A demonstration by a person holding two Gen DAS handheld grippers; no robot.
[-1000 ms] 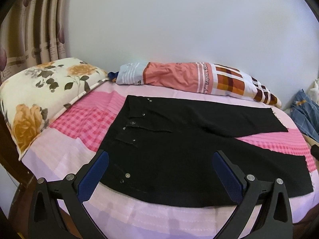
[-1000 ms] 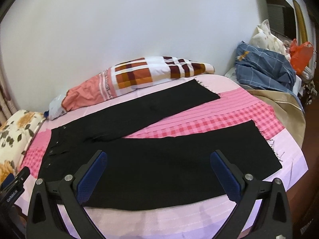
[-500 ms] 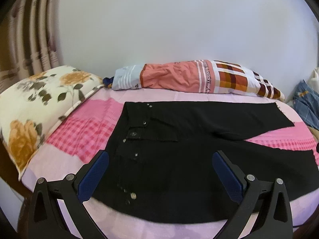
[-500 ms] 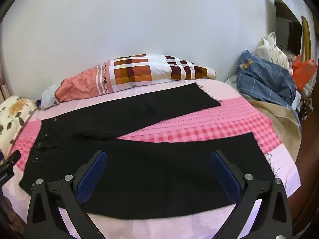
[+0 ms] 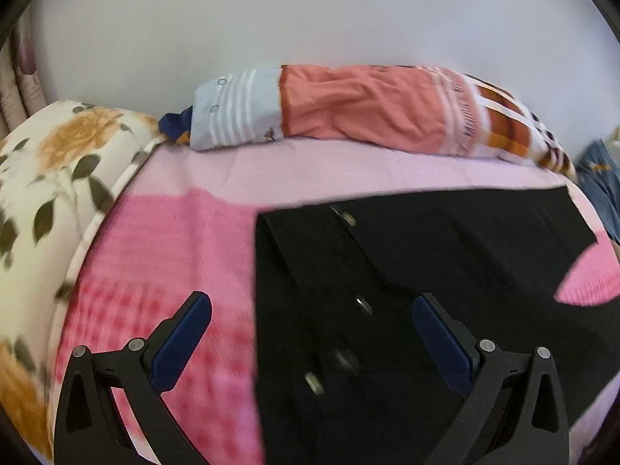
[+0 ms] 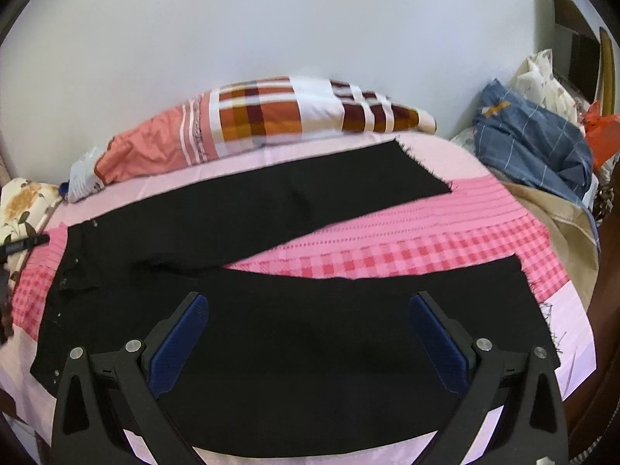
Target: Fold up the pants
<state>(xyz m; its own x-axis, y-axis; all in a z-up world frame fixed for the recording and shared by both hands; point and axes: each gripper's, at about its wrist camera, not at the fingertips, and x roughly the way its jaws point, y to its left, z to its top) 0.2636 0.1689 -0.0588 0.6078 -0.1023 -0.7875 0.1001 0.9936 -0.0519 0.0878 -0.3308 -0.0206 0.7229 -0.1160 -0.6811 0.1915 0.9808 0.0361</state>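
Note:
Black pants [image 6: 271, 321] lie flat on the pink bed, legs spread apart in a V toward the right, waistband with metal buttons at the left. In the left wrist view the waistband [image 5: 310, 279] fills the lower middle, and my left gripper [image 5: 312, 314] hovers open right over it, its left finger above the pink sheet. My right gripper [image 6: 308, 312] stands open above the middle of the near leg. Nothing is held between either pair of blue pads. The tip of the left tool [image 6: 23, 246] shows at the left edge of the right wrist view.
A long orange, white and plaid bolster [image 6: 263, 122] lies along the back wall. A floral pillow [image 5: 50, 201] sits at the left end of the bed. A blue checked cloth [image 6: 534, 147] and other bundles pile up at the right end.
My left gripper has moved forward and down toward the waistband, which now looms large. The right gripper has drifted slightly closer over the near leg. Both stayed open.

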